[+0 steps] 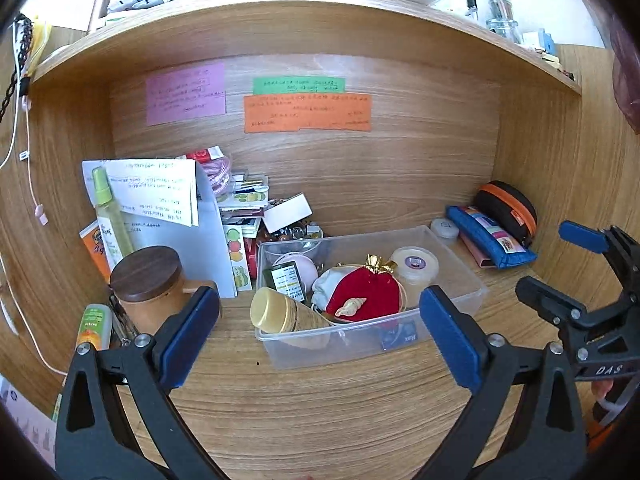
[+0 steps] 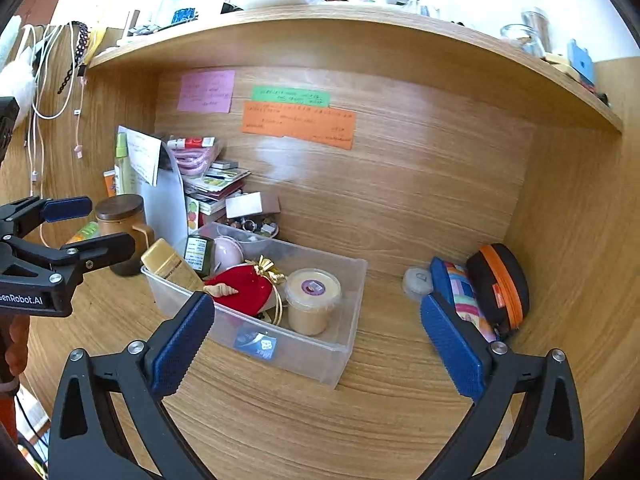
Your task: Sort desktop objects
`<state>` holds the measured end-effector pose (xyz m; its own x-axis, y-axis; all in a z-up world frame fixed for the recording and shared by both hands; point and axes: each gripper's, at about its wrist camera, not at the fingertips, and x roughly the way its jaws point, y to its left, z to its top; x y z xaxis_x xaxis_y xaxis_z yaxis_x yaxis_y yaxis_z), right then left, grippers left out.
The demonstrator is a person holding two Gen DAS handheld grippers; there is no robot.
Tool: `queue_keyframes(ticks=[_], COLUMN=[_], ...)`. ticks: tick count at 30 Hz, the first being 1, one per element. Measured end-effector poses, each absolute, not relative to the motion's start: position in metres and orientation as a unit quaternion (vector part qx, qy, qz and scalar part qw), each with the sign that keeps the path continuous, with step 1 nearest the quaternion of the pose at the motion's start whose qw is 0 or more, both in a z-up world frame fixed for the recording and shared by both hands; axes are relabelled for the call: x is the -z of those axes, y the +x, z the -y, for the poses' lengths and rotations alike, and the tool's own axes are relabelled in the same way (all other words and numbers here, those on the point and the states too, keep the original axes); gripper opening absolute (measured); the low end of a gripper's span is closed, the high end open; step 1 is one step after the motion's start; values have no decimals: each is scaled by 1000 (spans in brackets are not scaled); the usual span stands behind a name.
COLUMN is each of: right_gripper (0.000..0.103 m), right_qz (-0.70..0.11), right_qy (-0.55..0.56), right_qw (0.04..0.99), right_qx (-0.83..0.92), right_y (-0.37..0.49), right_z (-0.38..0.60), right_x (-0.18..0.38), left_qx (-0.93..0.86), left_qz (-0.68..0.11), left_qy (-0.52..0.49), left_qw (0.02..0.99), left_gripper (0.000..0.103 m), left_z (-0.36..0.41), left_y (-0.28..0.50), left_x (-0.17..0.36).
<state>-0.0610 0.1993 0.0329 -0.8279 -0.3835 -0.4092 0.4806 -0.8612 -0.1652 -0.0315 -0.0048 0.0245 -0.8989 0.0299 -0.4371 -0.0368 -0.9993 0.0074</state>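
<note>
On the wooden desk [image 2: 280, 420], both our left gripper [image 1: 320, 336] and right gripper [image 2: 316, 344] gape wide and empty; we should approach squarely the small round white tin [image 2: 416, 282] at two o'clock beside the clear plastic bin [image 2: 344, 300].

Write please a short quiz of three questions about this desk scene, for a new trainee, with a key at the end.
1. True or false: the red pouch lies inside the clear plastic bin.
2. Which item stands outside the bin? A) cream-lidded tub B) wooden-lidded jar C) seashell
3. Fill in: the black case with the orange zipper sits in the back ____ corner of the desk.

Key: 1 true; 2 B; 3 right. Both grippers' jaws are open and hold nothing: left gripper, right gripper.
</note>
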Motion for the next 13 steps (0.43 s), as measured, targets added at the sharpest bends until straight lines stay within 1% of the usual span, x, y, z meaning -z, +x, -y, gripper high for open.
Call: queue_keyframes(ticks=[3, 7, 13], right_gripper=[103, 103, 103], right_qz=[-124, -104, -94], right_qy=[188, 206, 218], right_qw=[213, 214, 211], right_qx=[951, 949, 948], right_y=[-61, -66, -75], right_z=[-200, -204, -204], right_x=[-27, -20, -16], left_qx=[-974, -974, -972], left_qz=[-7, -7, -6], left_qy=[-225, -227, -235], left_qw=[14, 21, 23], left_gripper=[102, 102, 102], left_z=[4, 2, -2], left_y=[-32, -34, -43], left_x=[-19, -12, -5])
